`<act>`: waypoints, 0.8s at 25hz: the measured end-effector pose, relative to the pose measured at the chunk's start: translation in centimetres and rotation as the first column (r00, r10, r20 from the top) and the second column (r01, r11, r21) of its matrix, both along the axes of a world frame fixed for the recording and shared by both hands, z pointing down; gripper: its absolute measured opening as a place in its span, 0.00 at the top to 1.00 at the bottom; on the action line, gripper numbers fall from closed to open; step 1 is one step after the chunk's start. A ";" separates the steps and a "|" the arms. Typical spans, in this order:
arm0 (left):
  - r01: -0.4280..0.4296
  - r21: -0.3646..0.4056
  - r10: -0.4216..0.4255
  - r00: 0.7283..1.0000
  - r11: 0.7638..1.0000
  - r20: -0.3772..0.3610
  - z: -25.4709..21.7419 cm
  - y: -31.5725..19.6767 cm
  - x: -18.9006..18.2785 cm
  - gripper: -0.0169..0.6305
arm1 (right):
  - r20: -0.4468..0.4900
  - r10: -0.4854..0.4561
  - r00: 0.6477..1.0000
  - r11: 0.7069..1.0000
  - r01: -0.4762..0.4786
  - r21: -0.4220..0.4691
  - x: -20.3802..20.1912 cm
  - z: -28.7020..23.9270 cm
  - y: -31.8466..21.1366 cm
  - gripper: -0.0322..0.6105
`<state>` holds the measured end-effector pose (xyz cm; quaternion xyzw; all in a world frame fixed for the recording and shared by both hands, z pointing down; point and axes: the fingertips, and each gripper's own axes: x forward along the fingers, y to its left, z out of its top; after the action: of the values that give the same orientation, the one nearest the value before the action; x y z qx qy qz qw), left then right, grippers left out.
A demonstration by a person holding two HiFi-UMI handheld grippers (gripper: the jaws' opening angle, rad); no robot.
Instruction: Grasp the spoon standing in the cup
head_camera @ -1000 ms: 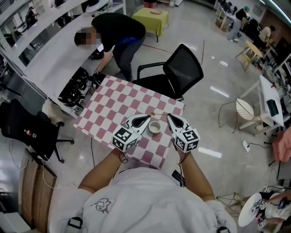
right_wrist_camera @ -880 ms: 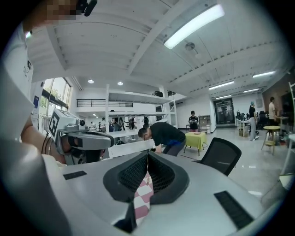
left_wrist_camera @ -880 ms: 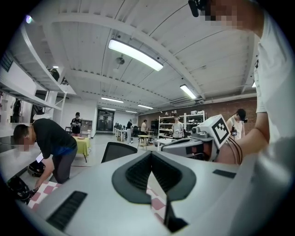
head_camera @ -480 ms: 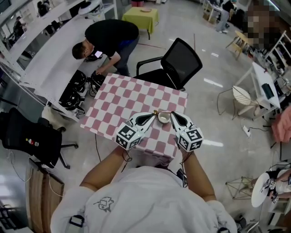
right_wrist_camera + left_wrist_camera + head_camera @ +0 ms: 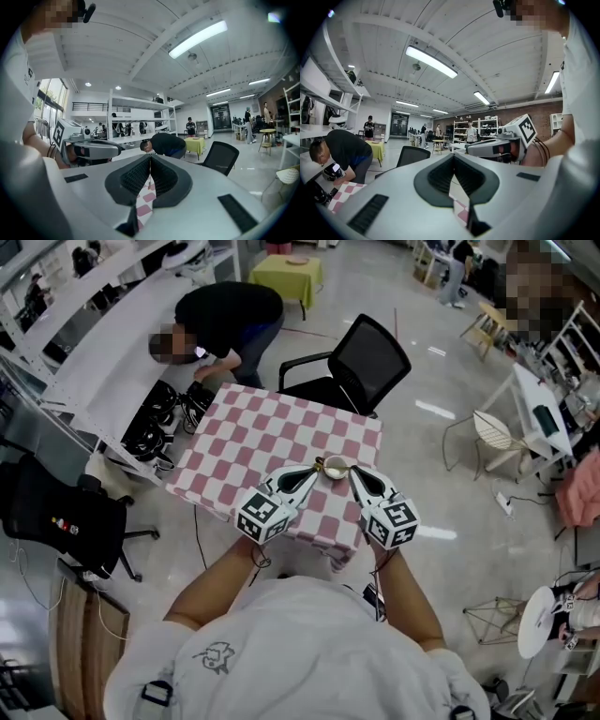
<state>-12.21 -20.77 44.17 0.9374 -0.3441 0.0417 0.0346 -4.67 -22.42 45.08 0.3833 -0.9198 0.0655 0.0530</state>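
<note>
A small pale cup stands on the pink-and-white checked table, near its right edge. A thin spoon sticks out of the cup toward the left. My left gripper points at the cup from the left, and my right gripper from the right. Both tips lie close beside the cup. In the left gripper view the jaws meet with nothing between them. The right gripper has its jaws together and empty too. Neither gripper view shows the cup or the spoon.
A black office chair stands at the table's far side. A person in a black top bends over a long white bench at the back left. Another black chair stands at the left. White chairs and desks stand at the right.
The head view has shifted, so the cup and both grippers sit a little higher in the picture. The grippers stay shut on either side of the cup.
</note>
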 end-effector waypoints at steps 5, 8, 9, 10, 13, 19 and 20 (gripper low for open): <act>0.035 0.015 -0.035 0.999 0.999 -0.007 -1.1 2.0 2.4 0.95 | -0.001 -0.046 0.999 0.999 0.046 0.020 2.0 -0.9 2.2 0.90; 0.046 0.023 -0.045 0.999 0.999 -0.005 -1.1 3.4 4.5 0.95 | -0.002 -0.067 0.998 0.997 0.067 0.023 3.6 -0.9 3.8 0.90; 0.050 0.021 -0.050 0.999 0.999 -0.005 -1.0 4.0 5.1 0.95 | -0.002 -0.071 0.997 0.997 0.072 0.022 4.2 -0.8 4.3 0.90; 0.054 0.019 -0.054 0.999 0.998 -0.006 -0.9 4.6 5.7 0.95 | -0.002 -0.075 0.997 0.997 0.075 0.021 4.8 -0.8 4.9 0.90; 0.067 0.019 -0.067 0.998 0.998 -0.002 -0.8 6.5 7.2 0.95 | 0.000 -0.086 0.996 0.996 0.086 0.022 6.6 -0.8 6.8 0.90; 0.119 0.014 -0.119 0.993 0.993 -0.004 -0.1 10.6 8.8 0.95 | -0.002 -0.108 0.994 0.994 0.108 0.017 9.5 -0.3 11.0 0.90; 0.127 0.013 -0.127 0.992 0.992 -0.005 0.0 11.2 8.9 0.95 | -0.004 -0.112 0.994 0.994 0.112 0.018 9.9 -0.2 11.7 0.90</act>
<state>-3.29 -9.53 44.18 0.9138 -0.4034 0.0354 0.0317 5.18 -10.71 44.90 0.3318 -0.9402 0.0537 0.0544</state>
